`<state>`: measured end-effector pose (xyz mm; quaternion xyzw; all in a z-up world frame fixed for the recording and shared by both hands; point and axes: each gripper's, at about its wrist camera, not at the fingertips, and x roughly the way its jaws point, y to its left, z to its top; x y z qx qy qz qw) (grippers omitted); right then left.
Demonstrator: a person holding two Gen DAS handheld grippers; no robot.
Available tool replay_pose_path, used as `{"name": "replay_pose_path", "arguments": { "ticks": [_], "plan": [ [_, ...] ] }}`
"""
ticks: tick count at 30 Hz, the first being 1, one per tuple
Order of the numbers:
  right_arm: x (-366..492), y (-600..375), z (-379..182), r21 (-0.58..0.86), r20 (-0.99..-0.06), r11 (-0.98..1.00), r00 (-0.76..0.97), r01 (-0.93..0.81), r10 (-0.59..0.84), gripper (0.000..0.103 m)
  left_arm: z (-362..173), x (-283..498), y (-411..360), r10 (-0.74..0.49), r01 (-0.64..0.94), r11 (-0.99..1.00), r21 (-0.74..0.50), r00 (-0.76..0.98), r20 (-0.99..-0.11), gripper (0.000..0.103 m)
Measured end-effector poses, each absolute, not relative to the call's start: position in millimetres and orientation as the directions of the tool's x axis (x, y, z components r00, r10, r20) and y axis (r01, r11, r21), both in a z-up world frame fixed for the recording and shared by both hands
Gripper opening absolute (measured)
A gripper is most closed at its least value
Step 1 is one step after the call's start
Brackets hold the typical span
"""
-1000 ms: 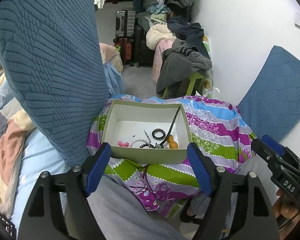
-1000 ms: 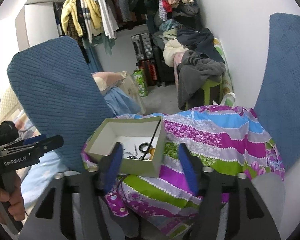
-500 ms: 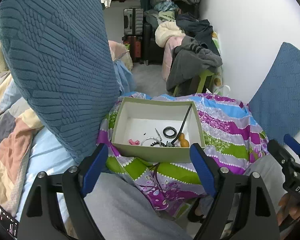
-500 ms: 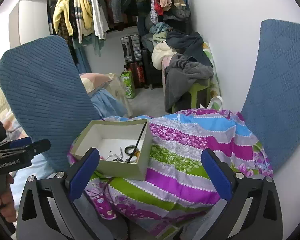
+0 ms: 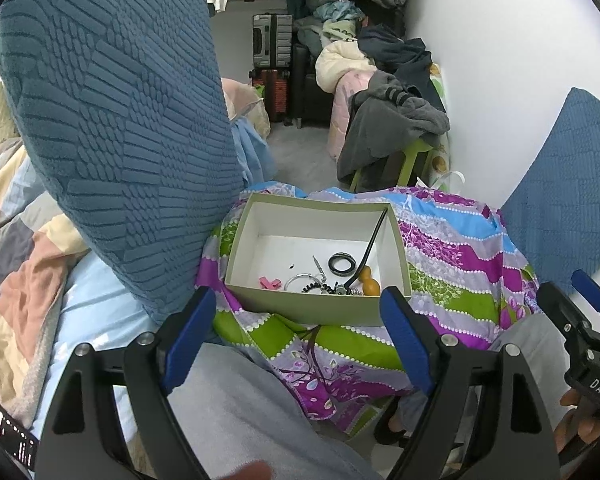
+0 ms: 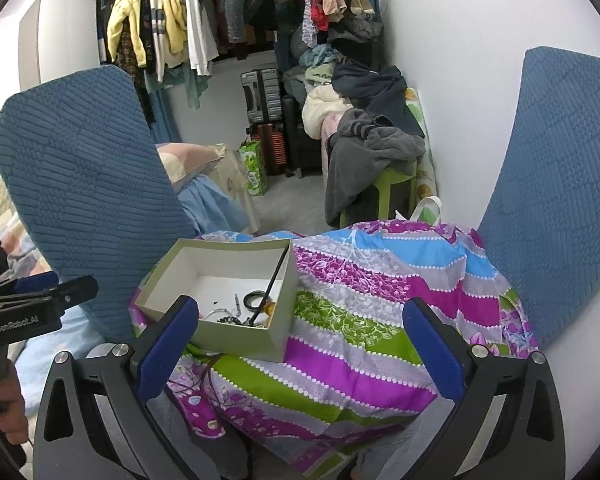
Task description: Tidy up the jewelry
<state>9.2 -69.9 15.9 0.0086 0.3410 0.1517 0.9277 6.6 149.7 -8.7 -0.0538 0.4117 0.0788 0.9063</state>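
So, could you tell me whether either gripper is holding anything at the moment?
Nothing is held: the left gripper and right gripper both have open, empty jaws short of the box.

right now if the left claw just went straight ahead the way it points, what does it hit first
Probably the near wall of the box. The left claw is open and empty, its fingers framing that wall, with the striped cloth under the box. Depth is unclear, so it might pass over the rim toward the black ring.

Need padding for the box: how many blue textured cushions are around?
2: one blue cushion stands left of the box; the other leans on the right wall. More may be hidden.
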Motion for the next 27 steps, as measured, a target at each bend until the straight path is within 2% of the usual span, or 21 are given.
{"name": "replay_pose_path", "arguments": {
  "ticks": [27],
  "plan": [
    [6.0,-62.7,15.7,0.089,-0.626,0.948,0.723,-0.307,0.293,0.103,-3.9,0.9,148.3,0.119,-0.204,0.979,-0.024,0.658,-0.743,0.084]
  ]
}}
